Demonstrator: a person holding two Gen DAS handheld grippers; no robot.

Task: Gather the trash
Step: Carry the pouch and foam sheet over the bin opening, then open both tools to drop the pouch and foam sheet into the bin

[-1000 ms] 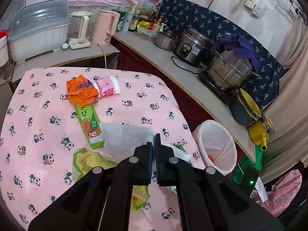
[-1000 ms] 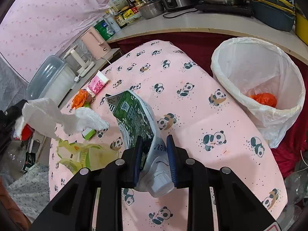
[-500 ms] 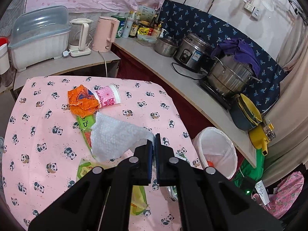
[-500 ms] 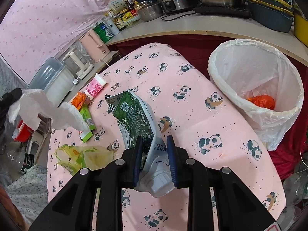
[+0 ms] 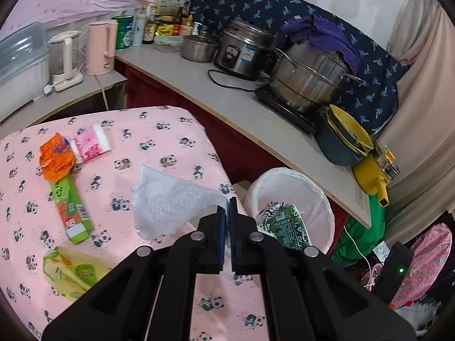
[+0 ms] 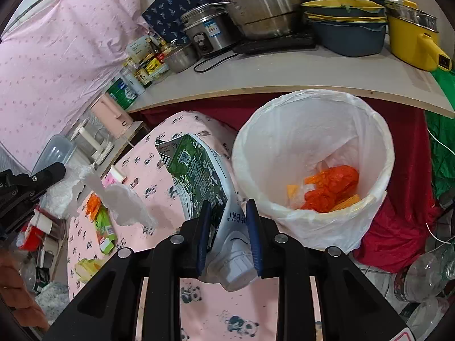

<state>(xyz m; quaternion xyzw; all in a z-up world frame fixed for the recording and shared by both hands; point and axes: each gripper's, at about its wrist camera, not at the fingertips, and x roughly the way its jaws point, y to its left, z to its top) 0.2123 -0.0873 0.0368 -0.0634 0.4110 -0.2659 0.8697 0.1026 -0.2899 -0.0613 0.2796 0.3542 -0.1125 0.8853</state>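
The crushed green-and-white drink carton [image 6: 199,182] is clamped by its squashed base in the right gripper [image 6: 227,227], beside the white-lined round bin [image 6: 381,153]. The limp white tissue [image 5: 167,201] is pinched by one corner in the fully closed left gripper [image 5: 227,236], above the pink panda tablecloth [image 5: 159,142]. Both are judged light and crushable; little pressure is needed.

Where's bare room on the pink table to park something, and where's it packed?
Free: the cloth between the pink cup and the table's far edge, and the near strip right of the yellow-green bag. Crowded: the left side, where the orange wrapper, green carton and bag line up. The counter is packed with pots.
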